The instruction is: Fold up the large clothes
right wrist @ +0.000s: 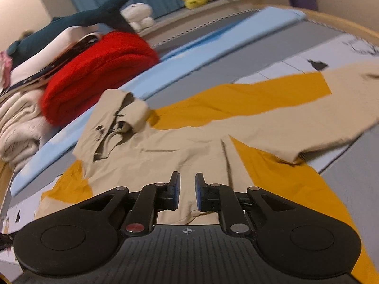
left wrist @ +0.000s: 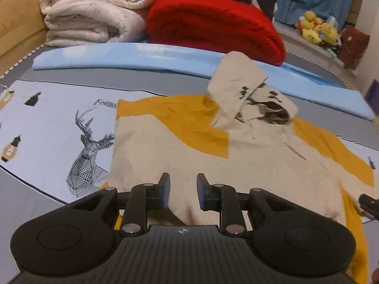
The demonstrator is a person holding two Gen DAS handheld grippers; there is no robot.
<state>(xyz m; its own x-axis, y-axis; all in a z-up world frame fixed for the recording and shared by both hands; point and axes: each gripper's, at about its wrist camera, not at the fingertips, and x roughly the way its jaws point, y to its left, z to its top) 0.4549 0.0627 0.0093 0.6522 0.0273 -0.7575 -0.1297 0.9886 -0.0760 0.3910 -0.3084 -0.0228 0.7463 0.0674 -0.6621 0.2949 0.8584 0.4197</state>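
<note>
A beige and mustard-yellow hooded top [left wrist: 180, 146] lies spread flat on the bed, its hood [left wrist: 239, 92] crumpled at the far end. My left gripper [left wrist: 182, 189] hovers over the beige body near the hem, jaws apart with nothing between the pads. In the right wrist view the same top [right wrist: 189, 149] stretches away, one sleeve [right wrist: 296, 123] folded across to the right. My right gripper [right wrist: 187, 190] is above the beige cloth, jaws a narrow gap apart and holding nothing. A black part of the other gripper [left wrist: 369, 204] shows at the right edge.
A printed bedsheet with a deer drawing [left wrist: 90, 151] covers the bed. Behind the top lie a light blue folded cloth [left wrist: 142, 56], a red blanket [left wrist: 213, 23] and a stack of cream quilts [left wrist: 90, 11]. Yellow plush toys [left wrist: 317, 28] sit on a ledge, with a dark blue plush shark [right wrist: 78, 21] nearby.
</note>
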